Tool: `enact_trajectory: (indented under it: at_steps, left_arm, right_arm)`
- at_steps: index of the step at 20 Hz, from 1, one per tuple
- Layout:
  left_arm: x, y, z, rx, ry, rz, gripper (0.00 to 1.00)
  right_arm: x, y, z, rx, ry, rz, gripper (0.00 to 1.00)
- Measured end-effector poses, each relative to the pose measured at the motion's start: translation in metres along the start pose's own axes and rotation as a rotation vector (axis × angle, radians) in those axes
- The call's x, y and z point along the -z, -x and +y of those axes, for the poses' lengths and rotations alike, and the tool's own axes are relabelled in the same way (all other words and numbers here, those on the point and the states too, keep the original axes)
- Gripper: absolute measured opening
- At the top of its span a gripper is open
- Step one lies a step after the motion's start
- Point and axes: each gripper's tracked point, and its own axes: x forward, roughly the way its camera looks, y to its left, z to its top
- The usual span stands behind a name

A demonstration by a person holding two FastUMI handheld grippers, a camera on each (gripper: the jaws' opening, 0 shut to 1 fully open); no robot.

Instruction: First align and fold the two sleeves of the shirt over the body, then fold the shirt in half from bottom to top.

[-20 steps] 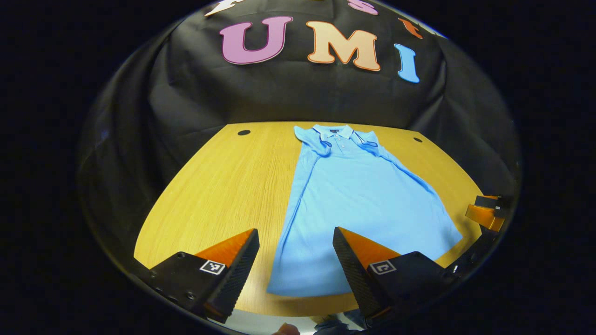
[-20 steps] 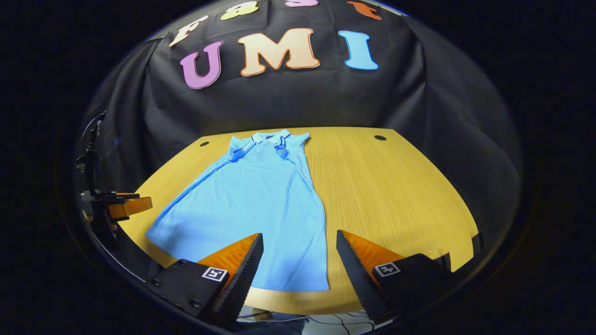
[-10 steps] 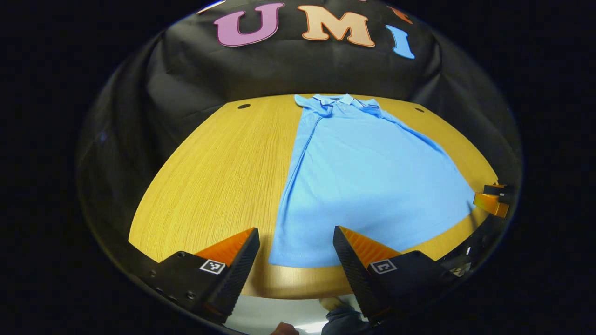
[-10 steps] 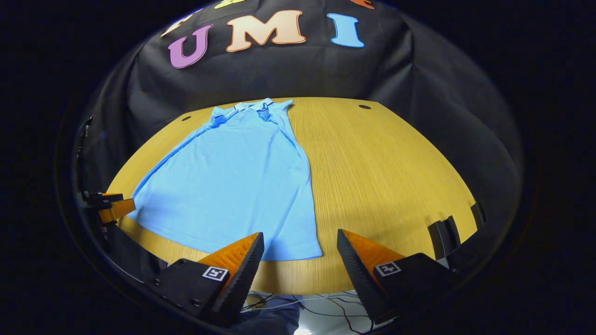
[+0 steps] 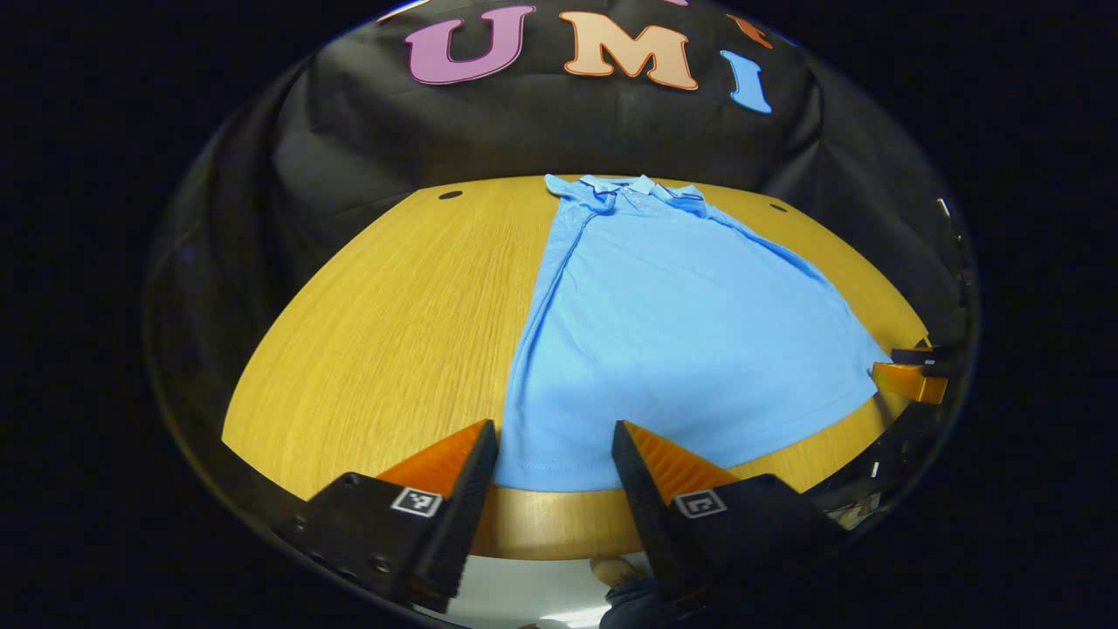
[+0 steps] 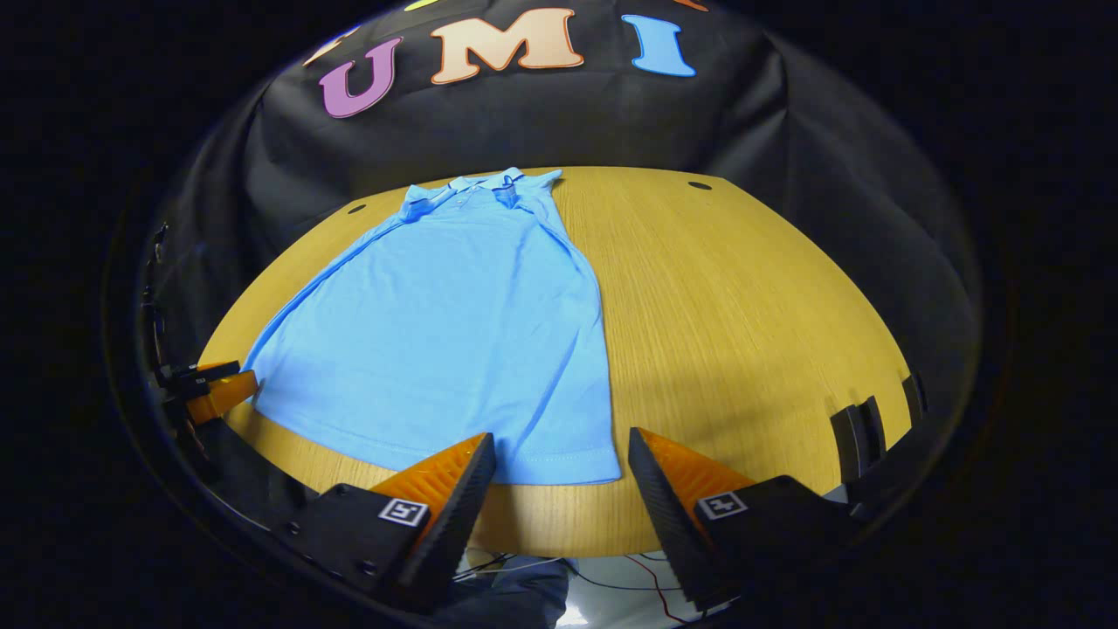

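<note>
Already sleeves-folded, the blue polo shirt [image 5: 664, 332] lies flat on the bench [image 5: 384, 332], its hem just ahead of both hand-held grippers, left [image 5: 553, 454] and right [image 6: 559, 463], fingers apart. Pinching one layer, or uneven corners, would skew the fold.

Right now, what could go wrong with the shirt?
The left gripper and right gripper are both open at the shirt's bottom corners. One might pinch only the top layer, so the fold comes out crooked. The hem lies near the table edge, so a finger could catch the edge.
</note>
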Motion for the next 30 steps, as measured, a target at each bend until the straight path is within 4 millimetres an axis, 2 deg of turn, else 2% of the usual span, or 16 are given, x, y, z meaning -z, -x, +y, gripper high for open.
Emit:
enact_trajectory:
  at_steps: [1,2,3,4,5,6,7,8,12,15,21,24,27,30]
  left_arm:
    - [0.001,-0.001,-0.006,0.016,-0.012,-0.011,0.67]
    - [0.000,-0.001,-0.009,0.023,-0.023,-0.017,0.59]
    - [0.001,-0.001,-0.012,0.030,-0.025,-0.021,0.39]
    - [-0.001,-0.003,-0.016,0.043,-0.018,-0.030,0.33]
    - [0.000,-0.004,-0.017,0.041,-0.002,-0.034,0.18]
    - [-0.001,-0.003,-0.018,0.039,0.015,-0.043,0.09]
    - [-0.001,-0.003,-0.017,0.035,0.033,-0.044,0.04]
    - [-0.002,-0.003,-0.017,0.033,0.046,-0.039,0.01]
    - [-0.001,-0.003,-0.019,0.054,0.059,0.053,0.00]
    - [-0.018,-0.001,-0.014,0.075,0.108,0.038,0.00]
    - [-0.075,0.012,-0.008,0.106,0.112,-0.063,0.00]
    - [-0.112,0.018,-0.009,0.131,0.125,-0.131,0.00]
    - [-0.148,0.014,-0.003,0.120,0.110,-0.177,0.00]
    - [-0.180,0.006,0.003,0.097,0.092,-0.197,0.00]
  right_arm:
    - [0.000,0.000,0.004,-0.012,0.005,0.002,0.84]
    - [0.000,0.000,0.009,-0.023,0.008,0.001,0.59]
    - [0.002,0.001,0.012,-0.035,0.006,0.004,0.51]
    - [0.001,0.001,0.014,-0.046,-0.002,0.001,0.32]
    - [0.002,0.001,0.016,-0.044,-0.008,0.004,0.25]
    - [0.002,0.000,0.017,-0.050,-0.008,0.008,0.12]
    - [0.002,-0.003,0.017,-0.058,-0.018,0.013,0.12]
    - [0.002,-0.002,0.016,-0.062,-0.033,0.018,0.05]
    - [-0.004,0.000,0.017,-0.052,-0.035,0.018,0.04]
    - [-0.021,0.007,0.021,-0.064,-0.023,-0.019,0.04]
    - [-0.088,0.026,0.031,-0.086,-0.060,-0.145,0.04]
    - [-0.125,0.035,0.038,-0.105,-0.069,-0.222,0.04]
    - [-0.161,0.037,0.040,-0.128,-0.088,-0.269,0.02]
    - [-0.200,0.029,0.042,-0.155,-0.112,-0.307,0.02]
